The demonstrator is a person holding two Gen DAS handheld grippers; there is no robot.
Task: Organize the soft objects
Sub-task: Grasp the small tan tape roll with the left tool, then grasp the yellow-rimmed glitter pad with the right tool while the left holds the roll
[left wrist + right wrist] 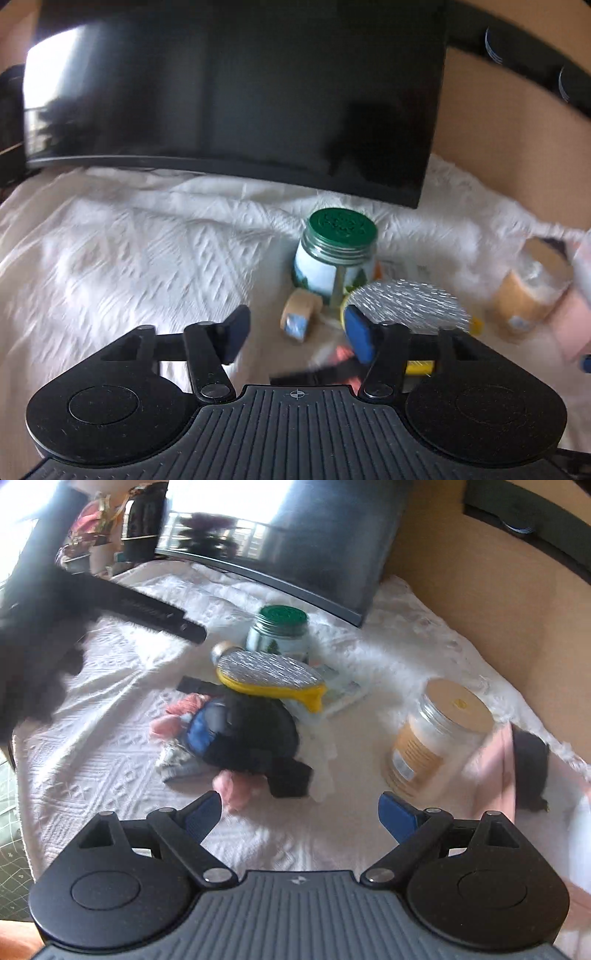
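Left tongs (295,334) sit at lower centre of the left wrist view, angled downward toward the white textured cloth (129,251) covering the desk. Their jaws stand partly apart and released, nothing pressed between the blue pads; a dark and pink item lies just below the gap, blurred and cut off by the tongs body.

Right tongs (300,814) occupy the lower centre of the right wrist view, also angled downward, jaws spread wide and empty over bare cloth.

The soft objects, a pile of dark and pink fabric (236,738), lie at mid-frame in the right wrist view, just above the right tongs. A yellow-backed brush (269,679) rests on the pile's upper edge. Behind it stands a green-lidded jar (280,631); a gold-lidded jar (432,738) stands at right, well apart from the pile.

A dark monitor (229,92) fills the upper part of the left wrist view.

Both views are motion-blurred. A dark shape at upper left of the right wrist view cannot be identified with certainty. A pink object (495,768) at the right edge is indistinct.
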